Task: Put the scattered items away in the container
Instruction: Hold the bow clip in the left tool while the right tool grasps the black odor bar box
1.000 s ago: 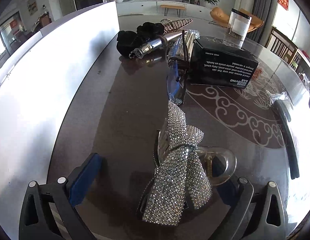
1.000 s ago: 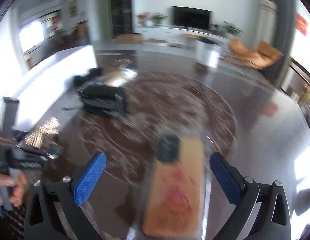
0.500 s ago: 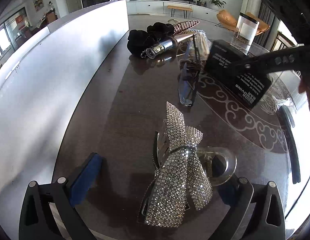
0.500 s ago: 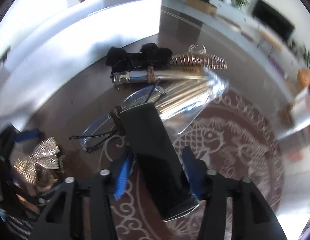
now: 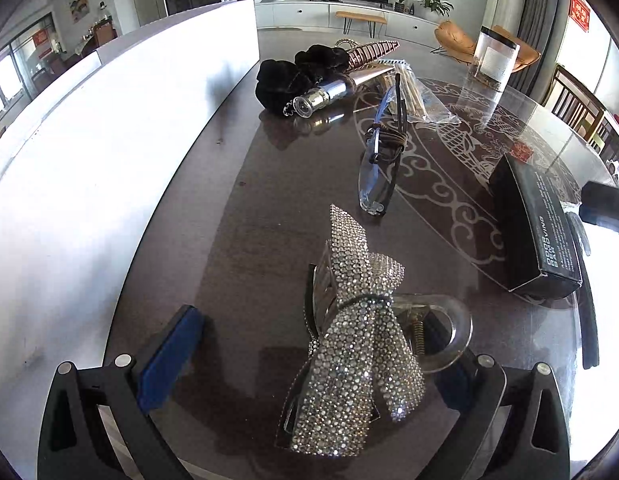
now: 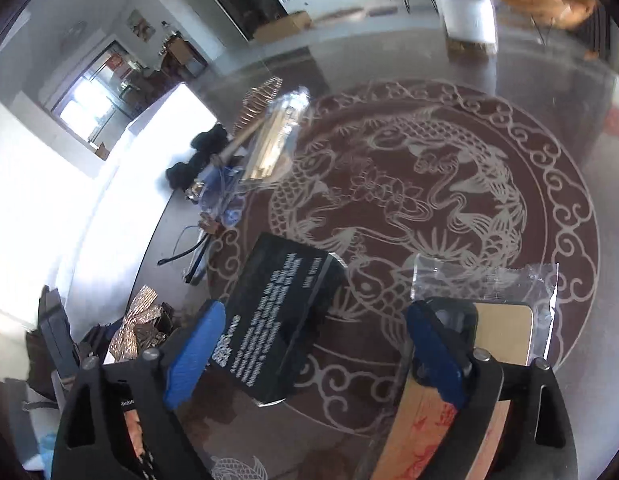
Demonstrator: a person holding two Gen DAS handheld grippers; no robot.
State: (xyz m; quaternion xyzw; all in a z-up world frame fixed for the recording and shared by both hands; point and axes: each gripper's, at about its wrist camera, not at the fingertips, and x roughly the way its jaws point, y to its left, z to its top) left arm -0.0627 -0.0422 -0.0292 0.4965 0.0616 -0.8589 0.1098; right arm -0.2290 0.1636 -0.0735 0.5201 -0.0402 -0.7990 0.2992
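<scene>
Lying between your left gripper's [image 5: 309,364] wide-apart fingers is the rhinestone bow clip [image 5: 351,364], on the dark glossy table [image 5: 249,216]; neither pad touches it. Ahead lie folded glasses [image 5: 379,160] and a black scrunchie [image 5: 279,80]. Only your right view shows the released right gripper [image 6: 309,352], the black box [image 6: 275,320] beside its left pad, and a clear wrapper [image 6: 485,280].

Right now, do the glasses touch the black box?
Apart. The left wrist view shows a wide strip of bare table between the glasses and the box.
</scene>
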